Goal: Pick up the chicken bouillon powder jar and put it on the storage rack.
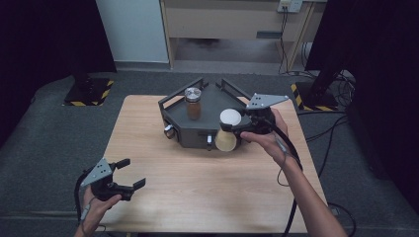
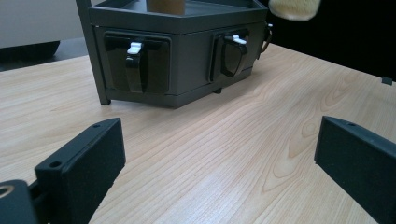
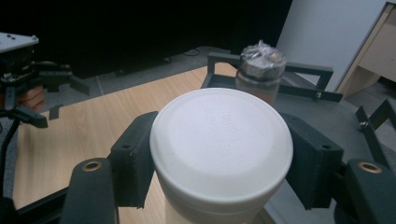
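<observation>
My right gripper (image 1: 232,129) is shut on a white-lidded jar (image 1: 228,132) of pale contents, held in the air at the front right corner of the dark grey corner rack (image 1: 215,101). Both black pads press the jar (image 3: 222,151) just under its lid. A second jar with brown contents and a metal lid (image 1: 193,102) stands upright on the rack's top shelf; it also appears behind the held jar (image 3: 260,73). My left gripper (image 1: 130,174) is open above the table's front left, empty, its pads (image 2: 84,163) spread wide and aimed at the rack (image 2: 180,51).
The rack's front faces carry two black hooks with white clips (image 2: 134,65). The light wooden table (image 1: 207,192) stretches bare in front of the rack. Beyond it are grey carpet, a stand base with hazard stripes (image 1: 89,91) and a wooden cabinet (image 1: 222,22).
</observation>
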Demonstrator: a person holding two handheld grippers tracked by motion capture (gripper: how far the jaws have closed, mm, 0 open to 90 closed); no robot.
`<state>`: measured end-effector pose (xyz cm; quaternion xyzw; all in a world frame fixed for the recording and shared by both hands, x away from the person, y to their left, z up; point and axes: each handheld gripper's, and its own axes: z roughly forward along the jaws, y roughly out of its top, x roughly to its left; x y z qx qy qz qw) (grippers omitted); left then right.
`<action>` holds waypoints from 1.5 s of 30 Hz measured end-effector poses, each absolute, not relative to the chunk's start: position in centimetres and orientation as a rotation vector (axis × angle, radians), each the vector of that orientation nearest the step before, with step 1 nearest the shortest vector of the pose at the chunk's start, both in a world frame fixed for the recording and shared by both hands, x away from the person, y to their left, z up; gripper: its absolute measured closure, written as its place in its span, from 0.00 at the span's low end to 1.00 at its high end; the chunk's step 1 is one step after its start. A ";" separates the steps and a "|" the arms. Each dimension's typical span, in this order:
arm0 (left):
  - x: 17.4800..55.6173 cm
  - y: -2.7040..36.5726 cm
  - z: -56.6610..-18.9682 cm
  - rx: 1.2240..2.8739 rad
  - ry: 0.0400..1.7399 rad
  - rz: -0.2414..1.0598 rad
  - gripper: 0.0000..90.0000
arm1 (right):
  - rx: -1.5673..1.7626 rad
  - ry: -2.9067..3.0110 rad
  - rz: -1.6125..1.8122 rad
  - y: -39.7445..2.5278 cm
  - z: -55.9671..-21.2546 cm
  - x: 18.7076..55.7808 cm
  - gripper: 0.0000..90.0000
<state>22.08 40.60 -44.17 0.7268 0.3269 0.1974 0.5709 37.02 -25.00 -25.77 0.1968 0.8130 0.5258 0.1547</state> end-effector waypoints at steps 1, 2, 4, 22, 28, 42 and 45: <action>22.1 40.6 -44.2 1.705 0.766 0.463 0.01 | 0.569 2.328 1.497 -24.8 -25.1 37.3 0.38; 22.1 40.6 -44.2 1.705 0.766 0.463 0.01 | 0.569 2.328 1.497 -24.8 -25.1 37.3 0.38; 22.1 40.6 -44.2 1.706 0.767 0.463 0.01 | 0.568 2.331 1.486 -24.6 -24.5 37.6 0.38; 22.1 40.8 -44.2 1.698 0.770 0.460 0.01 | 0.678 2.304 1.411 -23.2 -22.8 40.7 0.38; 22.1 40.8 -44.2 1.698 0.770 0.459 0.01 | 0.736 2.265 1.373 -22.5 -22.8 42.0 0.38; 22.1 40.8 -44.2 1.699 0.769 0.457 0.01 | 0.856 2.175 1.312 -21.2 -23.2 44.1 0.38; 22.2 40.8 -44.2 1.701 0.768 0.456 0.01 | 0.863 2.177 1.286 -20.7 -23.4 44.3 0.38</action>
